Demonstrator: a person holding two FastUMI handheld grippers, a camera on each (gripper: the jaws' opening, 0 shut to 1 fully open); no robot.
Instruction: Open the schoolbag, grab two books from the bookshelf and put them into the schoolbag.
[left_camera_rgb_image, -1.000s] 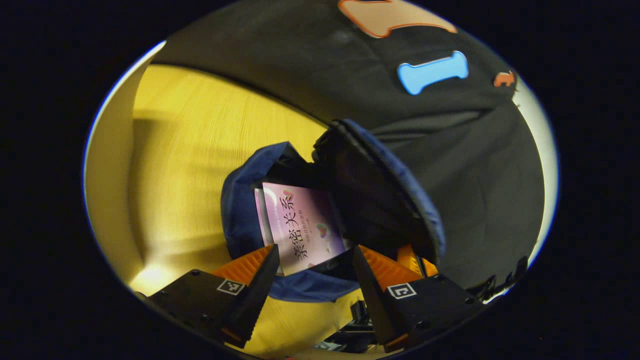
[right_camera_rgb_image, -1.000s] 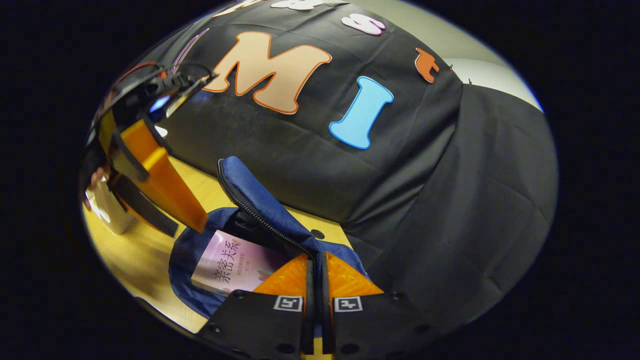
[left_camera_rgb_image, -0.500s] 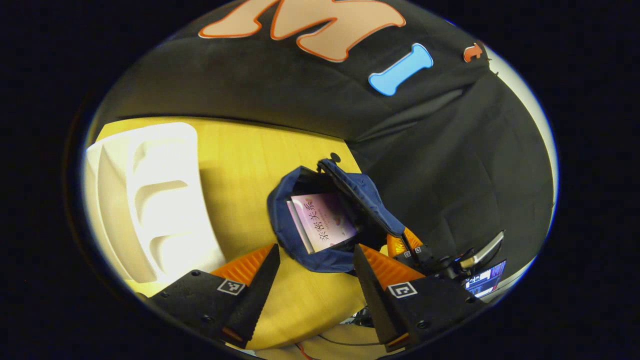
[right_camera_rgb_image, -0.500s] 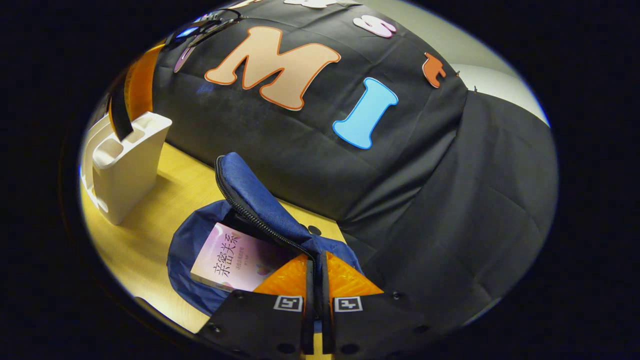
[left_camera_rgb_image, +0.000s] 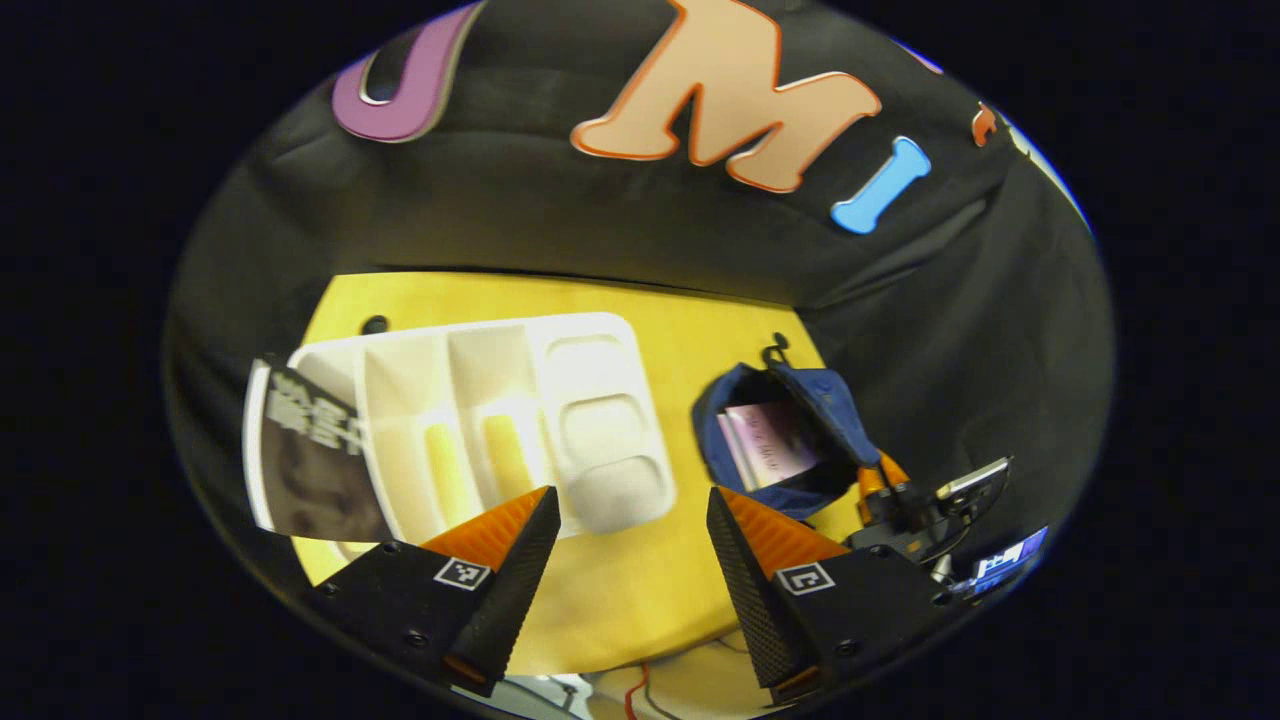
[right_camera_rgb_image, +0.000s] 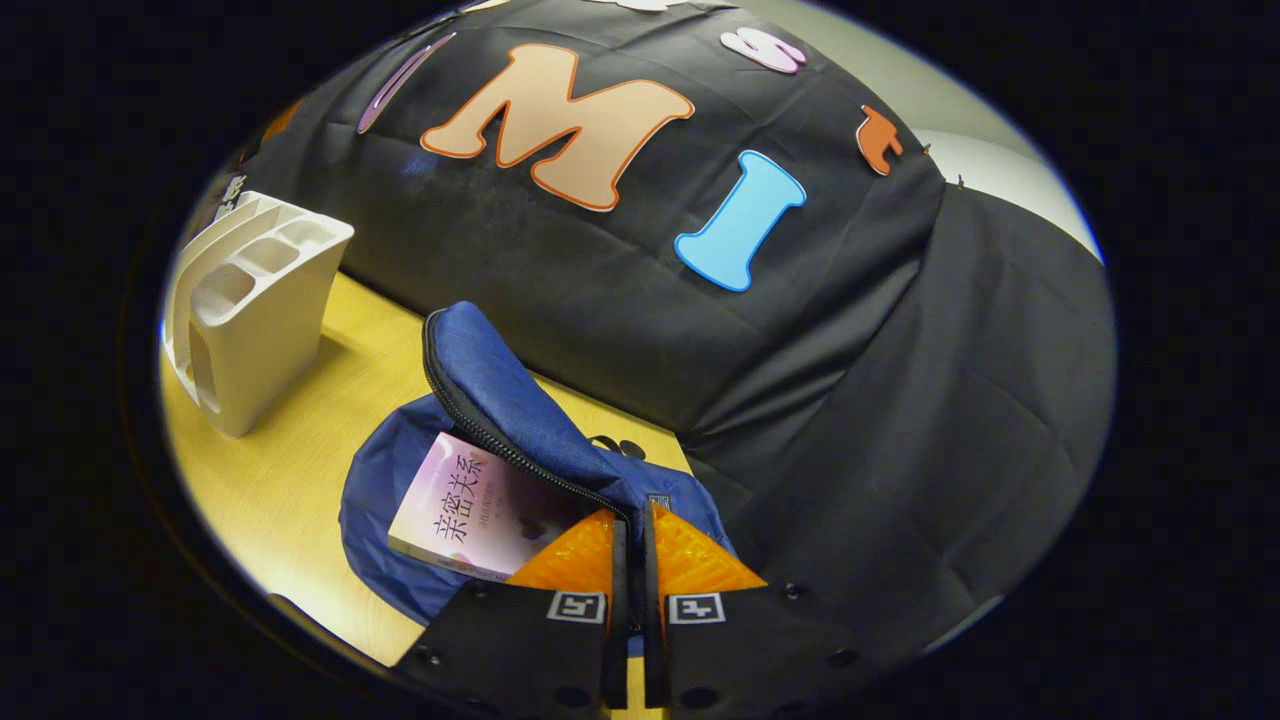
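Table: a yellow wooden table (left_camera_rgb_image: 640, 590) fills the middle of the left gripper view; in the right gripper view its top (right_camera_rgb_image: 290, 450) runs back to the booth wall.
Wall: black cloth (left_camera_rgb_image: 600, 220) hangs behind the table and folds round on the right (right_camera_rgb_image: 900, 400).
Book at far left: a dark-covered book (left_camera_rgb_image: 310, 470) stands at the left end of the bookshelf, touching it.
Bookshelf: a white bookshelf (left_camera_rgb_image: 500, 420) with several compartments stands left of the schoolbag, well apart from it (right_camera_rgb_image: 250, 310).
Left gripper: the left gripper (left_camera_rgb_image: 630, 500) hangs above the table with fingers spread wide, nothing between them.
Schoolbag: the blue schoolbag (left_camera_rgb_image: 740, 470) lies open on the table to the right, near the wall (right_camera_rgb_image: 400, 560).
Book in bag: a pink book (right_camera_rgb_image: 470, 510) lies inside the opening (left_camera_rgb_image: 770, 450).
Right gripper: the right gripper (right_camera_rgb_image: 632, 530) has its fingers pinched on the raised flap (right_camera_rgb_image: 500, 390) at its zipper edge.
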